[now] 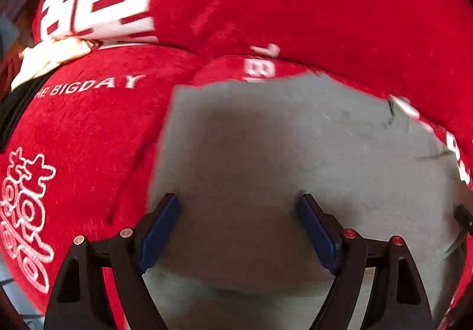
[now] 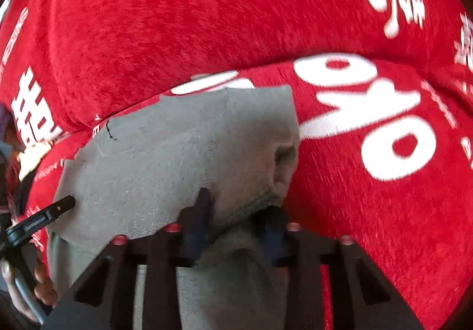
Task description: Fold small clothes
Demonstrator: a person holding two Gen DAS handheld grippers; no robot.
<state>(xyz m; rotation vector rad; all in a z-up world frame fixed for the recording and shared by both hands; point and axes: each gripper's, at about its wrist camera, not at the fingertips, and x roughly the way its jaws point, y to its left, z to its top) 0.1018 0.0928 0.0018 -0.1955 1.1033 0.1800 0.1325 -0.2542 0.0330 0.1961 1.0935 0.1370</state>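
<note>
A small grey garment (image 1: pixel 280 152) lies flat on red cushions. My left gripper (image 1: pixel 241 209) is open, its blue-padded fingers spread wide just above the garment's near part, holding nothing. In the right wrist view the same grey garment (image 2: pixel 165 158) shows a lifted, bunched right edge. My right gripper (image 2: pixel 236 211) is closed down on that bunched edge of the garment, and the cloth rises between its dark fingers. The left gripper's finger tip (image 2: pixel 63 204) shows at the garment's left edge.
The red plush cushions (image 1: pixel 325 5) with white lettering fill both views, a seat below and a backrest (image 2: pixel 177 19) behind. A cream cloth (image 1: pixel 50 56) and a dark item (image 1: pixel 14 111) lie at the far left.
</note>
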